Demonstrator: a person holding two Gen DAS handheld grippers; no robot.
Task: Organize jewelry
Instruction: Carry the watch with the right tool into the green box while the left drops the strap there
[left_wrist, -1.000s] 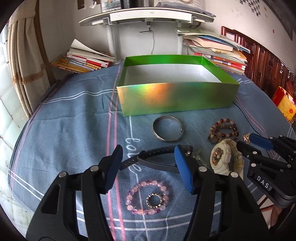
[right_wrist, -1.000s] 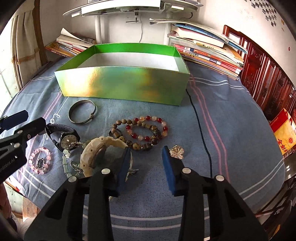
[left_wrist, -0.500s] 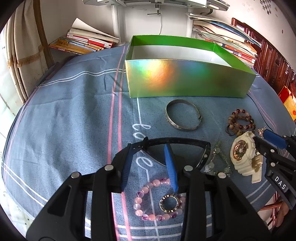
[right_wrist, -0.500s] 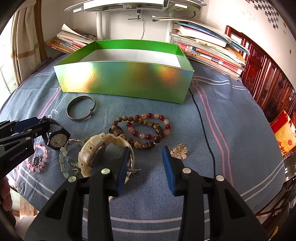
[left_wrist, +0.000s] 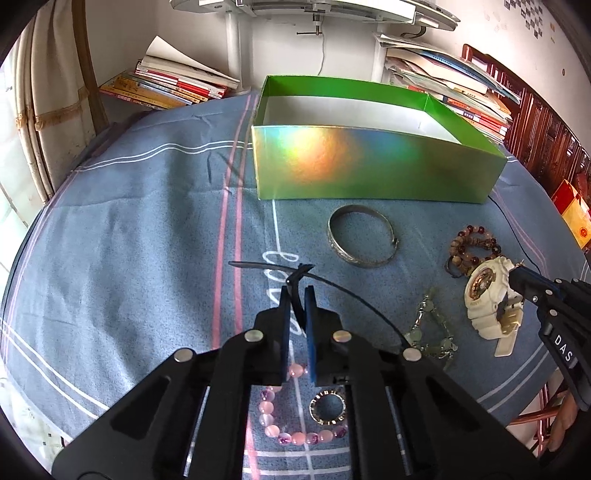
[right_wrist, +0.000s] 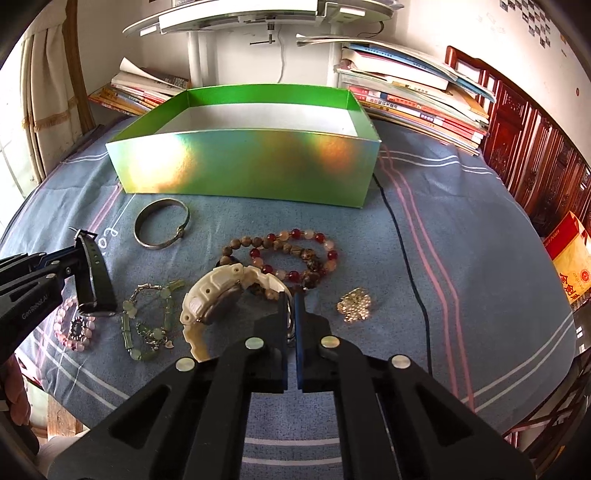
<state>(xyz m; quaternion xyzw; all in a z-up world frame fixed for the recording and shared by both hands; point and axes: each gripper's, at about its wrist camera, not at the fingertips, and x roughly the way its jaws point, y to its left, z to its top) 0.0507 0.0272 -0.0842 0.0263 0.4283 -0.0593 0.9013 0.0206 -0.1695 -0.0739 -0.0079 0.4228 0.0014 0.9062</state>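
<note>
Left wrist view: your left claw (left_wrist: 297, 295) is clenched on the strap of the black watch (left_wrist: 295, 275); the strap runs sideways, its thin end trailing left over the blue cloth (left_wrist: 147, 221) on the counter.
Only here: the pink bead bracelet (left_wrist: 291, 424) and a small ring (left_wrist: 327, 406) lie under the claw, and your right claw (left_wrist: 517, 275) reaches in from the right at the white watch (left_wrist: 487, 295).
Right wrist view: your right claw (right_wrist: 291, 299) is pinched on the white watch's (right_wrist: 218, 299) strap; its case lies left of the pads, tilted.
Only here: the black watch's (right_wrist: 92, 273) case hangs below your left claw (right_wrist: 79, 254), long axis near upright; a gold brooch (right_wrist: 354, 304) lies at right.
Both views: green box (right_wrist: 243, 166) behind, silver bangle (right_wrist: 160, 223) in front of it.
</note>
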